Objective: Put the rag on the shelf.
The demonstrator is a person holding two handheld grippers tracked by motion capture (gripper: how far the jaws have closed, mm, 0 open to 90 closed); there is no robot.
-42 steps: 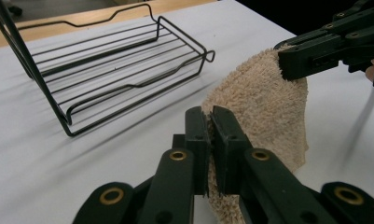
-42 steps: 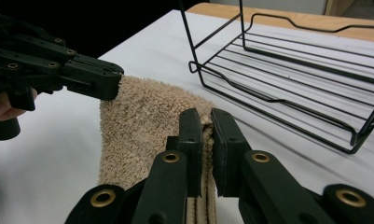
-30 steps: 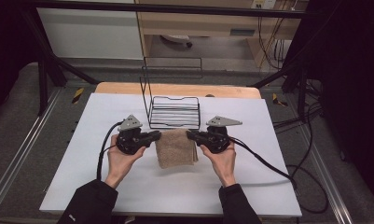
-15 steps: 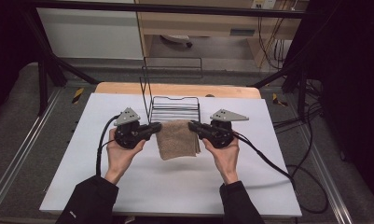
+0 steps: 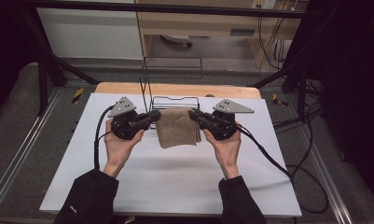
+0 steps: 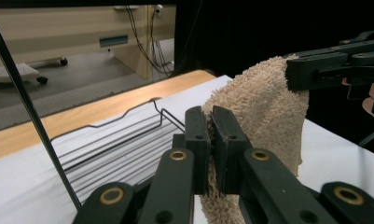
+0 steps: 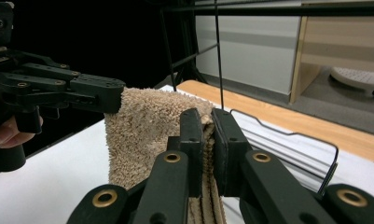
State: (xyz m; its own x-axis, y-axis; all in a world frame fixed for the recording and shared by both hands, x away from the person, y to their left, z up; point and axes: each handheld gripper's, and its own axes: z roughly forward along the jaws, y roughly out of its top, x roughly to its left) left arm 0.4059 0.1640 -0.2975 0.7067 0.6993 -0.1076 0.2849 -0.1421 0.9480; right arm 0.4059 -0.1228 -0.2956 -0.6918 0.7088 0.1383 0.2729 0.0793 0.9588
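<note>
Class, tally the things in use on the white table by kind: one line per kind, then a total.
Folded beige terry towel: 1
Black wire rack: 1
Black two-jaw grippers, left gripper and right gripper, both clamped on the towel: 2
Total: 4

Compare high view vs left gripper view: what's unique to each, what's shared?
High view: the person's forearms, the table edge and floor. Left gripper view: the left gripper fingers pinching the folded towel at close range. Both: towel hanging between left and right gripper, and the wire rack behind it.
</note>
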